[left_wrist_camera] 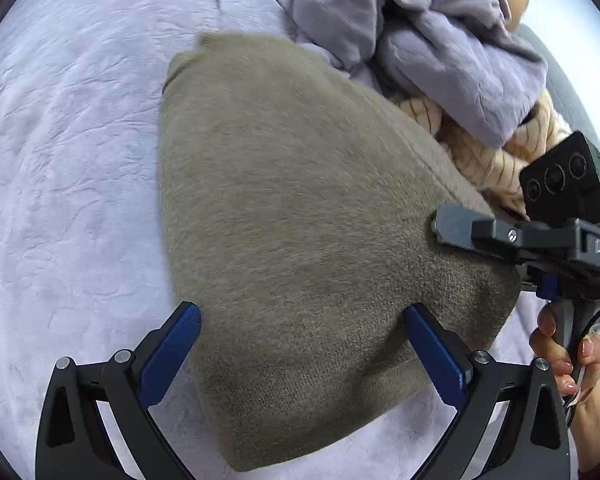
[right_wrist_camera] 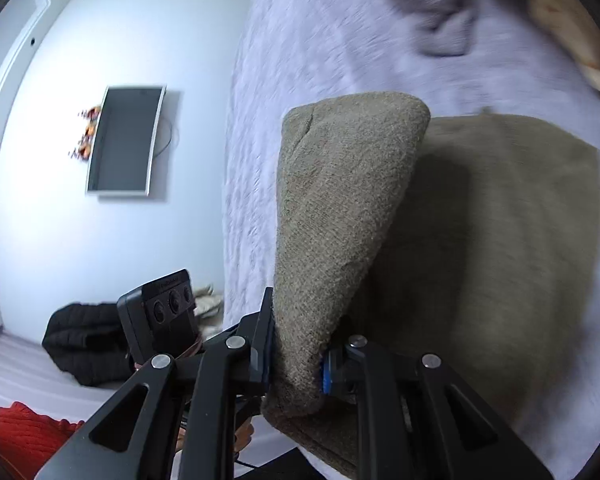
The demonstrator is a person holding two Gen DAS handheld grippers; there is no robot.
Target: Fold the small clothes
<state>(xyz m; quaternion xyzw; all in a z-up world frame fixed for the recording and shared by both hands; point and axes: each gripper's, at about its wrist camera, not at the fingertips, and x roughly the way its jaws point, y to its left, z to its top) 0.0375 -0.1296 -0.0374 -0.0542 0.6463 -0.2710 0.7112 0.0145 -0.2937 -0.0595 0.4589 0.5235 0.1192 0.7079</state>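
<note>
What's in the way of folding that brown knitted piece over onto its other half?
Nothing visible. The right gripper already pinches a lifted corner of the brown knitted piece, and the flat half ahead lies bare. The heaped lilac clothes sit beyond its far edge on the bedspread.

Two grippers are in view: the left gripper (left_wrist_camera: pixel 300 354) and the right gripper (right_wrist_camera: pixel 294 354). On the one lilac bedspread (left_wrist_camera: pixel 72 168) lie three garments: one olive knitted garment (left_wrist_camera: pixel 300 220), one grey-lilac garment (left_wrist_camera: pixel 440 40) and one cream striped garment (left_wrist_camera: pixel 496 156). Off the bed are one wall screen (right_wrist_camera: pixel 126 140), one black jacket (right_wrist_camera: pixel 84 344) and one red knitted item (right_wrist_camera: pixel 24 436).
</note>
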